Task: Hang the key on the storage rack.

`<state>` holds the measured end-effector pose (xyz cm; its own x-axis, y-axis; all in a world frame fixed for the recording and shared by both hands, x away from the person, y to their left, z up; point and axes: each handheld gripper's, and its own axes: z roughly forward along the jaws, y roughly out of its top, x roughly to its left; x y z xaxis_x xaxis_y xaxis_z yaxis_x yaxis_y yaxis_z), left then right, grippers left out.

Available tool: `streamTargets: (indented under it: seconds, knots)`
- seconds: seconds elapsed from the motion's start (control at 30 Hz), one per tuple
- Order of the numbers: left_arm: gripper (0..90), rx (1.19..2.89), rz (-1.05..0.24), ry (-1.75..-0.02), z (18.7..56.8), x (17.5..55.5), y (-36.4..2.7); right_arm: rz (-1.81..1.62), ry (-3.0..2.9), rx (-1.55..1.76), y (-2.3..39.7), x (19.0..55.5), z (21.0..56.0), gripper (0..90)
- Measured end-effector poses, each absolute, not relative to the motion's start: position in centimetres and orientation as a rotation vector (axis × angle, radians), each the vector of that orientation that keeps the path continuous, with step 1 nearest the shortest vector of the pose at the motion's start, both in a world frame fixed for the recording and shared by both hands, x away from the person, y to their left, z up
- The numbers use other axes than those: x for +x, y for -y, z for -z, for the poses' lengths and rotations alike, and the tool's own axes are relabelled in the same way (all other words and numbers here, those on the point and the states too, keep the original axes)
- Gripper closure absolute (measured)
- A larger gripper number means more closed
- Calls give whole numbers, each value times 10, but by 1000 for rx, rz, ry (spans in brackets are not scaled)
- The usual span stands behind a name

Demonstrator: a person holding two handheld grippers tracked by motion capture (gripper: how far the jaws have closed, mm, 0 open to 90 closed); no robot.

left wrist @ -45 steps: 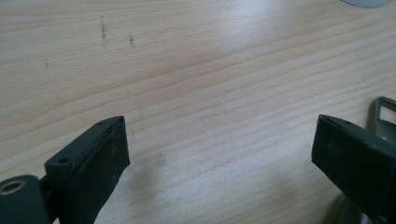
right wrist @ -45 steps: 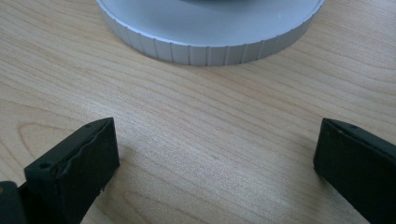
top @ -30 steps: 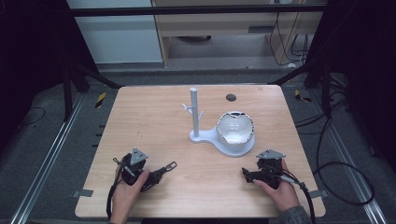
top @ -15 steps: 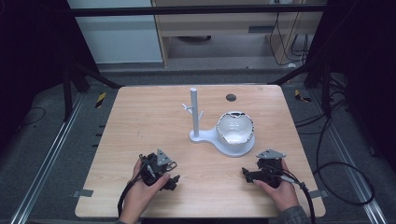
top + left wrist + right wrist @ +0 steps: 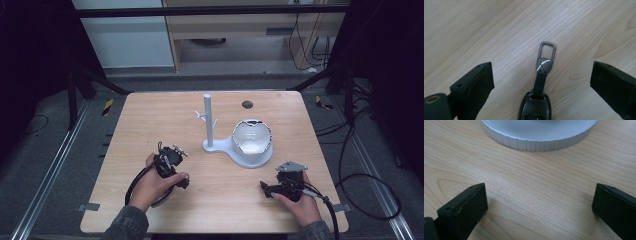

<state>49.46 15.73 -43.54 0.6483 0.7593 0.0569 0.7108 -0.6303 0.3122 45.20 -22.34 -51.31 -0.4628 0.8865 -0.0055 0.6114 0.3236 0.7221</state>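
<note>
A dark key fob [image 5: 535, 107] with a short strap and a silver metal clip [image 5: 546, 56] lies flat on the wooden table [image 5: 150, 125]. My left gripper [image 5: 541, 68] hovers over it, open, with the fob and clip between the two jaws and touching neither. From above, my left gripper [image 5: 175, 171] sits at the front left in a person's hand. My right gripper [image 5: 268, 188] rests at the front right, open and empty. It points at the ribbed white rim [image 5: 536, 138] of the round dish [image 5: 251, 140].
A white stand has an upright post [image 5: 207, 120] with small pegs, joined to the dish's base at the table's middle. A small dark round spot [image 5: 246, 104] lies near the far edge. Cables trail from both grippers off the front edge.
My left gripper has moved to the right and over the key fob, which lay beside it a second ago. The right gripper has stayed put.
</note>
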Motion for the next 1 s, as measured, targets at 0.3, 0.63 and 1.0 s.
streamTargets:
  seconds: [0.3, 0.63, 1.0]
  knots:
    - [200, 2678, -186, -1156, 441, 497, -162, -932, -2187, 1341, 223, 450, 513, 4]
    - [396, 2747, -142, -1096, 447, 498, -164, -932, -2187, 1337, 224, 449, 513, 4]
    - [529, 2784, -135, -1053, 452, 499, -162, -936, -2205, 1313, 225, 448, 513, 4]
